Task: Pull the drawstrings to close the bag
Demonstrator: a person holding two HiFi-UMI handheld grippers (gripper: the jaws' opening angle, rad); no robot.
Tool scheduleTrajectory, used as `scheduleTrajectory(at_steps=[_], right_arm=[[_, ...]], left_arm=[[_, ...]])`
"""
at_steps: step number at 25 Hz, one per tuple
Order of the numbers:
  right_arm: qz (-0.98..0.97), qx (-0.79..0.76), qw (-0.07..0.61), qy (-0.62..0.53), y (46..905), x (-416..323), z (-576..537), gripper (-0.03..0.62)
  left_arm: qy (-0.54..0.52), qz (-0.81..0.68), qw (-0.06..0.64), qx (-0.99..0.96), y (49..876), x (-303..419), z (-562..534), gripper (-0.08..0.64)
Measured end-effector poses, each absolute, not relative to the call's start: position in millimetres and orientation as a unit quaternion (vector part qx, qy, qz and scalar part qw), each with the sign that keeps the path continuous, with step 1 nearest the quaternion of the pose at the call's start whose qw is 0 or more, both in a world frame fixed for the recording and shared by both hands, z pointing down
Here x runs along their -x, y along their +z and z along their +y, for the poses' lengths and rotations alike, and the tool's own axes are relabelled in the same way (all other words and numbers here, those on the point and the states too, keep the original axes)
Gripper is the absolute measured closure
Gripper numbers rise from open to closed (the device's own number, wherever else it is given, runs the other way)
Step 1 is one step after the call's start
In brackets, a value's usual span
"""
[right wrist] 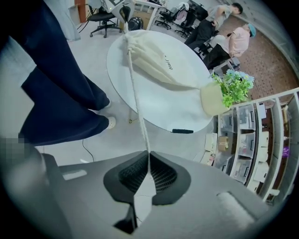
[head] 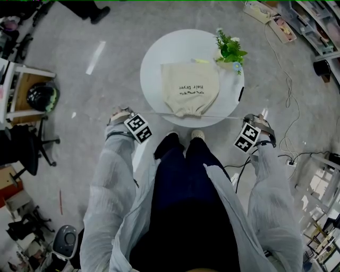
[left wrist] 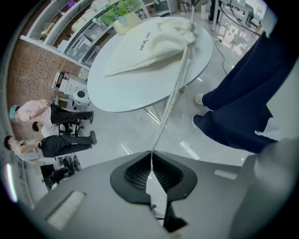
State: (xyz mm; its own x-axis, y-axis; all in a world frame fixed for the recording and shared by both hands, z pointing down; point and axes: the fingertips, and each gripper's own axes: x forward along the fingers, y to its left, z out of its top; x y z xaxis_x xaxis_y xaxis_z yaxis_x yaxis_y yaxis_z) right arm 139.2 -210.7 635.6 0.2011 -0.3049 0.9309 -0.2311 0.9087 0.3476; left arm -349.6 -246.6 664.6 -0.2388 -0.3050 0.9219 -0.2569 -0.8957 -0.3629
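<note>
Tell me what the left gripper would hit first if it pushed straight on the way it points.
Probably the floor, just short of the round table. The left gripper, shut on the drawstring, aims down below the table's edge. Depth is hard to judge.

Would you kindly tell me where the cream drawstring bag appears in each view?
Head view: bag, upper centre, on the round table.
Left gripper view: bag, top centre.
Right gripper view: bag, upper centre-left.
Shared landmark: green plant on the table.
</note>
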Motion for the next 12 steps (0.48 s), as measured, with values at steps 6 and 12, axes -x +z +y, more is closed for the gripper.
scheduleTrajectory(at_steps=[6,12], right_arm=[[-0.652,-0.232,0.722,0.006,636.9,-133.7,-203.6,0.58],[-0.719,-0.271,0.636,0.069,614.8,-99.3,-210.8,0.58]], left_arm=[[-0.711,0.25,-0.014,0.658,650.8,333.5,-250.5,0.529],[-0.635,0.227,-0.083,0.734,637.1,289.2,-244.0,0.529]])
